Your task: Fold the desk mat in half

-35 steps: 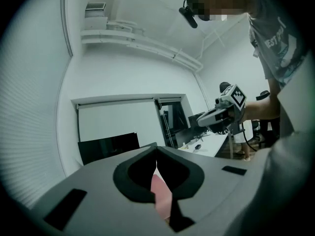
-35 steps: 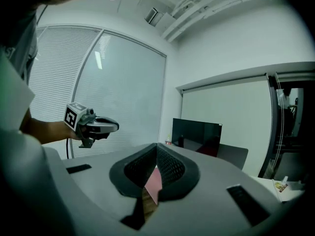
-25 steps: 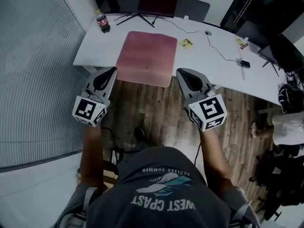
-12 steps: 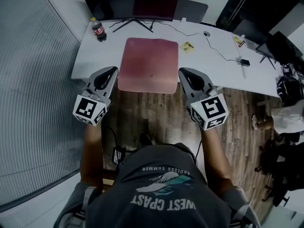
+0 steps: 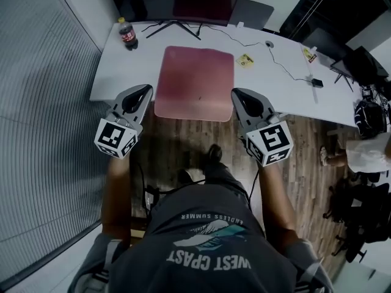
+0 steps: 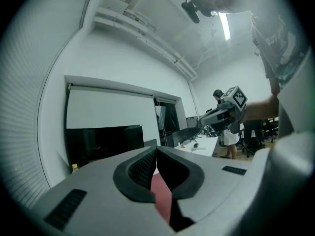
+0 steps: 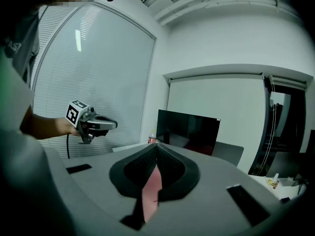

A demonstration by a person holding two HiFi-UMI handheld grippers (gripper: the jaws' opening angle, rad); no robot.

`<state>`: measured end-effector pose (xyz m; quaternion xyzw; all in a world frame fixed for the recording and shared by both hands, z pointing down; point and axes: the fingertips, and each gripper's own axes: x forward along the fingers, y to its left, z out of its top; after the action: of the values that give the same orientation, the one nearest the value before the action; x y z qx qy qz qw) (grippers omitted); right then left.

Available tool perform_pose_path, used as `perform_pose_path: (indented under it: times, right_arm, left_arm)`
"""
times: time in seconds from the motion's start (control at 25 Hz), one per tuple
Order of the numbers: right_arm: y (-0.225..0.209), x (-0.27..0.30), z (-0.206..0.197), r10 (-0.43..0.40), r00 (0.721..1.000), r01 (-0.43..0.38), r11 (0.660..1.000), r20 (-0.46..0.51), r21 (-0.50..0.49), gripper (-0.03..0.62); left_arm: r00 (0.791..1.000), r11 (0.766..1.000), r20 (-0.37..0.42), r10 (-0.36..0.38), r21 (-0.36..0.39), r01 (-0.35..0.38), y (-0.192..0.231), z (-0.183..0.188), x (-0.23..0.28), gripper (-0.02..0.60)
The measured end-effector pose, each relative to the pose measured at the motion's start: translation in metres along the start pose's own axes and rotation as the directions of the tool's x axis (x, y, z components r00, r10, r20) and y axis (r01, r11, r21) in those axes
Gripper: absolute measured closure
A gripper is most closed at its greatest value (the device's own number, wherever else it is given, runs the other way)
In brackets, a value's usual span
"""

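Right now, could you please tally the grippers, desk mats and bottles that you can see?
Grippers: 2, the left gripper and the right gripper, both shut
Pink desk mat: 1
Soda bottle: 1
Total: 4

Surface: white desk point(image 5: 122, 72)
Centre: pink desk mat point(image 5: 195, 81), flat, unfolded, reaching the front edge
10 o'clock of mat: bottle point(image 5: 127, 32), upright
12 o'clock: monitor stand point(image 5: 174, 26)
2 o'clock: yellow card point(image 5: 245, 60)
3 o'clock: cable point(image 5: 287, 72), black box point(image 5: 316, 82)
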<state>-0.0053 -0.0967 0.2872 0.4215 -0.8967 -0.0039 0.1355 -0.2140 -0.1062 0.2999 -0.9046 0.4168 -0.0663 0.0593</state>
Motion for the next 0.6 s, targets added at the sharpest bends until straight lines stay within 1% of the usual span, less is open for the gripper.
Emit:
perform_pose_path:
  times: [0.4,0.52,0.6]
  right_arm:
    - [-0.009,0.037,-0.037,0.043,0.998,-0.042,0.999,-0.046,0.027,0.568]
    - [-0.017,0.046,-0.051,0.048,0.996,-0.044,0.998,-0.072,0.047,0.568]
    - [-0.022,0.052,-0.063,0.053,0.994,-0.047,0.997,-0.099,0.062,0.568]
  left_arm:
    - [0.997,0.999,-0.078,0.011,-0.039,-0.015,0.017,-0.044,0.004,0.563]
    - [0.995,0.999,-0.098,0.003,-0.043,-0.007,0.020,-0.056,0.009,0.563]
    - [0.994,0.998,-0.111,0.001,-0.060,-0.008,0.023,-0.066,0.013,0.563]
